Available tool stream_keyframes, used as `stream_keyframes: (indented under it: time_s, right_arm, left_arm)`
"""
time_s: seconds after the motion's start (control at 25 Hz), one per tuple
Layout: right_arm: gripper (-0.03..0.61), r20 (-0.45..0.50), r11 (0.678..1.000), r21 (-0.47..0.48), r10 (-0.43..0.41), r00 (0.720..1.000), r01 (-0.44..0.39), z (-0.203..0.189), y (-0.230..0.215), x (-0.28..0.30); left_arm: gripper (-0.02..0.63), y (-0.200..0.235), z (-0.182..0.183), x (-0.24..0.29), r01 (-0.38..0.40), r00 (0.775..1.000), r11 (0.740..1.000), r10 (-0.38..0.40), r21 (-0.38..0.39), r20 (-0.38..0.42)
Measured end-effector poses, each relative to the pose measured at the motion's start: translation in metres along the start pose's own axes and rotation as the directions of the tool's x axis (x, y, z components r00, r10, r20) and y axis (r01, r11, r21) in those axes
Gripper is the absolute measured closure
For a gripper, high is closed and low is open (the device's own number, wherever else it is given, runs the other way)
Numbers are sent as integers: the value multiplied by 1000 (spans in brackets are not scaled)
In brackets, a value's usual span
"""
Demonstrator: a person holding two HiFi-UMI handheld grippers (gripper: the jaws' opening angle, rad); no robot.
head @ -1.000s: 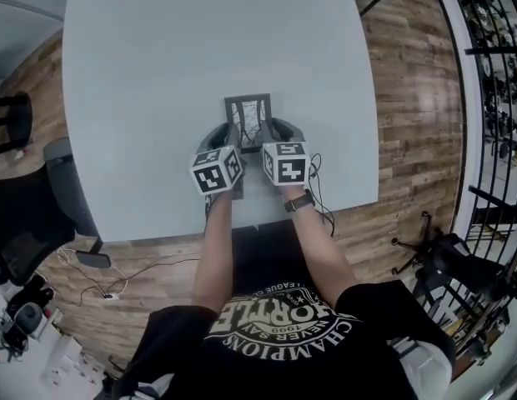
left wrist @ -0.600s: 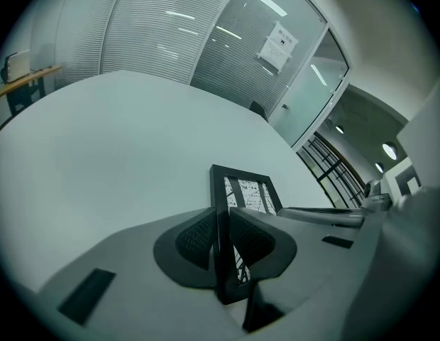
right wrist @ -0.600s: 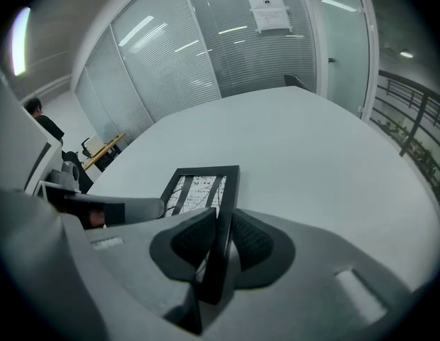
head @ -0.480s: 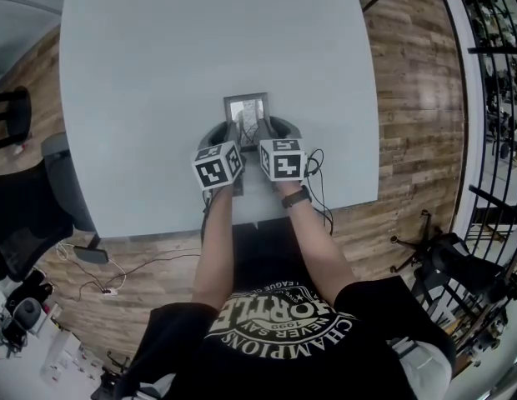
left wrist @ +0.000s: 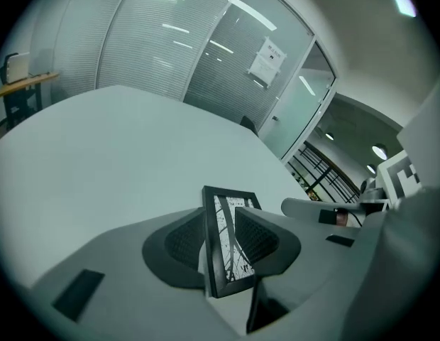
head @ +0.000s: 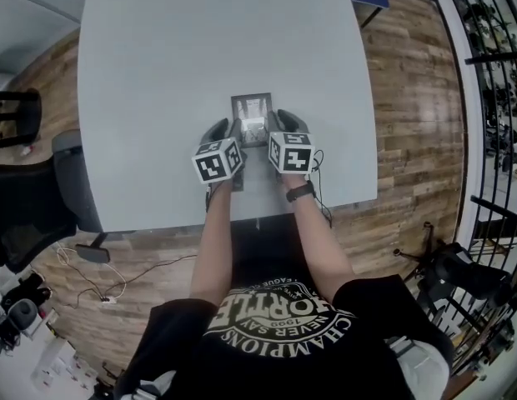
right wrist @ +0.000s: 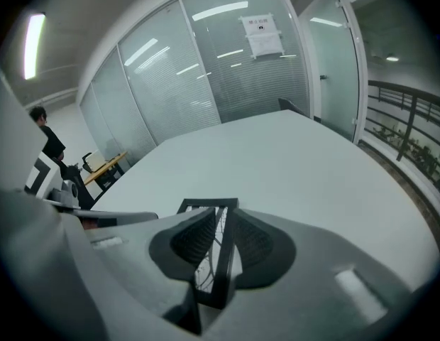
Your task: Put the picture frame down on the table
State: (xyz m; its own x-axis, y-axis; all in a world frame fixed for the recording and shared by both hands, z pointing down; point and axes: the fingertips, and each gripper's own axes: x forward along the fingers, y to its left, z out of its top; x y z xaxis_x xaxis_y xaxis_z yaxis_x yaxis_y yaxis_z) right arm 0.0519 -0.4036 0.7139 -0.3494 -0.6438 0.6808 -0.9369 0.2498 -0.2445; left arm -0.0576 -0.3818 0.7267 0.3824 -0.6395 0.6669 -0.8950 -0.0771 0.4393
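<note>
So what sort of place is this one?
Probably an office meeting room: glass partition walls with blinds, a paper notice on the glass, a large pale table and an office chair beside it.

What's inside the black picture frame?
The picture frame holds a white picture with dark, branch-like lines. The left gripper and right gripper pinch its two sides, so they cover part of the picture.

Three cameras on one picture frame (head: 251, 111)
Head view looks steeply down over the table (head: 158, 73); each gripper view sits close behind its own jaws, facing low across it; all three share the picture frame.
</note>
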Motion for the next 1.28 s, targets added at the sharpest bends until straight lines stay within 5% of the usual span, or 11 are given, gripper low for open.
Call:
stream_keyframes:
  time_s: [0.28, 0.56, 0.8, 1.04, 1.28]
  right_arm:
    - [503, 176, 999, -49, 24, 984, -16, 48, 34, -63]
    - [505, 324, 990, -141, 55, 944, -10, 81, 70, -132]
    - [511, 434, 980, -198, 67, 898, 22, 106, 94, -185]
    - [571, 547, 976, -211, 78, 833, 48, 128, 114, -236]
    - [578, 579, 975, -215, 78, 811, 60, 142, 124, -265]
  left_arm:
    - [502, -25, 40, -66, 24, 990, 988, -44, 153, 130]
    - [503, -59, 75, -136, 39, 957, 965, -110, 259, 268]
    - [522, -83, 103, -189, 11, 914, 943, -145, 332, 379]
    - [584, -103, 137, -250, -18, 839, 939, -173, 343, 516]
    - [607, -116, 150, -284, -72, 793, 915, -188, 396, 579]
